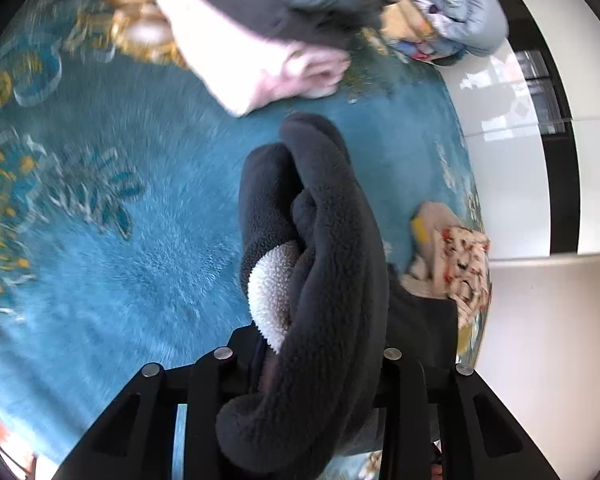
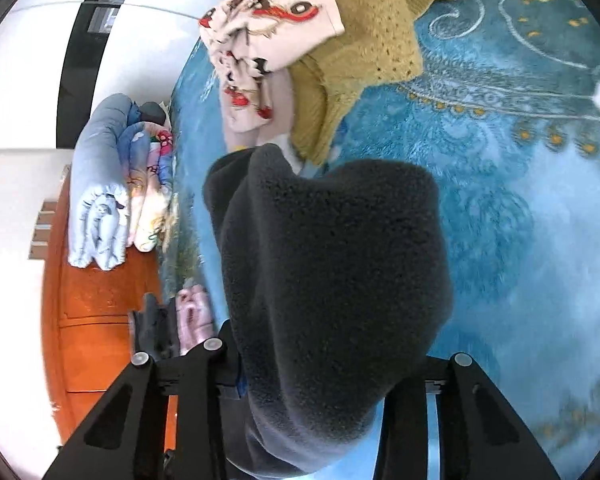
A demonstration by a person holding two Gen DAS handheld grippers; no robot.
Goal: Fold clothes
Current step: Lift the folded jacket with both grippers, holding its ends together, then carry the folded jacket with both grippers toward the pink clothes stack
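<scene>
Both tools have hold of one dark grey fleece garment (image 1: 324,264), which hangs bunched over the blue patterned carpet (image 1: 140,240). The left tool (image 1: 308,364) pinches a thick roll of it, with a patch of white pile lining (image 1: 272,296) showing. The right tool (image 2: 332,360) pinches a broad flap of the same fleece (image 2: 332,264), which covers its fingers.

By my judgement the task is in its middle. Some pieces look finished: a folded pink and grey stack (image 1: 260,40) lies at the far side of the carpet in the left view, and a folded pale blue padded item (image 2: 100,184) with printed pieces beside it sits at the carpet's left edge in the right view. Still crumpled are a mustard knit sweater (image 2: 364,40) and a cream printed garment (image 2: 268,24). The fleece itself is not yet spread flat, so its folding has barely begun.
</scene>
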